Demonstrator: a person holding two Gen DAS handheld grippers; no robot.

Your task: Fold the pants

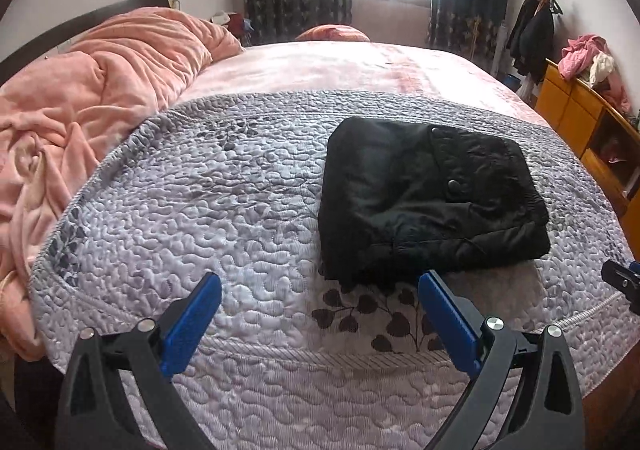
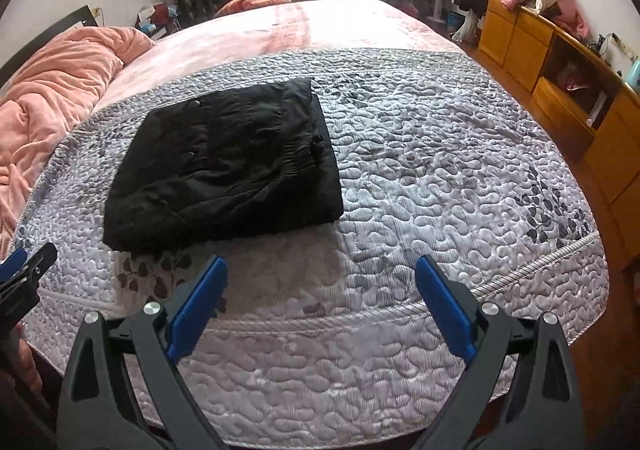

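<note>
Left gripper (image 1: 320, 290) spread empty, folded pants (image 1: 432, 198) beyond

The folded pants (image 1: 432, 194) are black cloth with a faint sheen. The quilt (image 1: 208, 210) is stitched, bumpy grey fabric. The blanket (image 1: 80, 90) looks soft, fleecy. The far-right cabinet (image 2: 560, 62) is glossy wood.

Folded pants (image 2: 224, 166) on quilt (image 2: 440, 178)
</note>
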